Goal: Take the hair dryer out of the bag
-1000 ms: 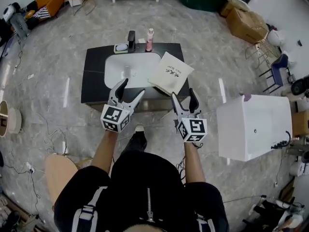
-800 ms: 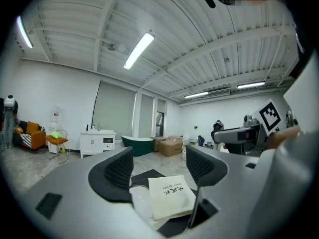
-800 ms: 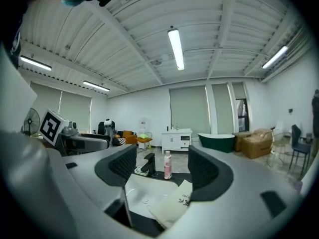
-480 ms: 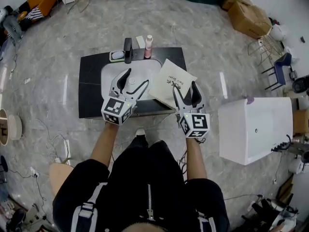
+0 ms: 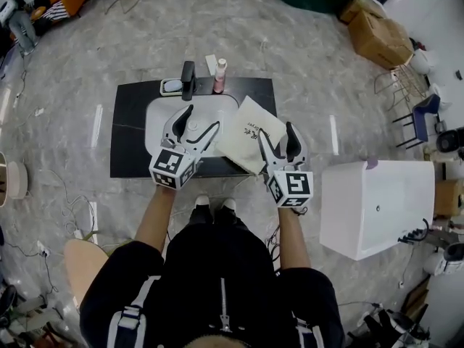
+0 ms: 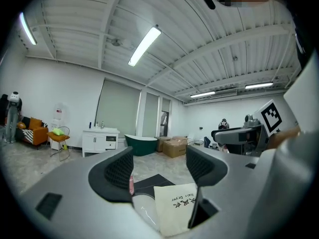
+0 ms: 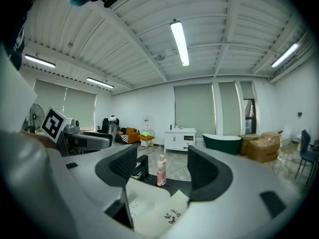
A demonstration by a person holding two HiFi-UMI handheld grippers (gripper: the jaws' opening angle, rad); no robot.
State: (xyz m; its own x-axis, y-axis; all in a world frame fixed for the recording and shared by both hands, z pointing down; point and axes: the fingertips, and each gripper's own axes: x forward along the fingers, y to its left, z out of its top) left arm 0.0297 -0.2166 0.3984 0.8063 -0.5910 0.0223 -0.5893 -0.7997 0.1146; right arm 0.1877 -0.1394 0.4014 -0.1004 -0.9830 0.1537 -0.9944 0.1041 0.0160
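- While the person stands at the black vanity counter [image 5: 130,133], both claws hang released and empty over its front: left gripper [image 5: 201,119] above the white basin [image 5: 156,122], right gripper [image 5: 277,134] by the near corner of a flat cream cloth bag with black print [image 5: 250,133].
- That bag lies on the counter's right side, overlapping the basin rim; the hair dryer is hidden.

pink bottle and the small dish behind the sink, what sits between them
The black faucet stands between the pink bottle and the small dish; the head view shows it.
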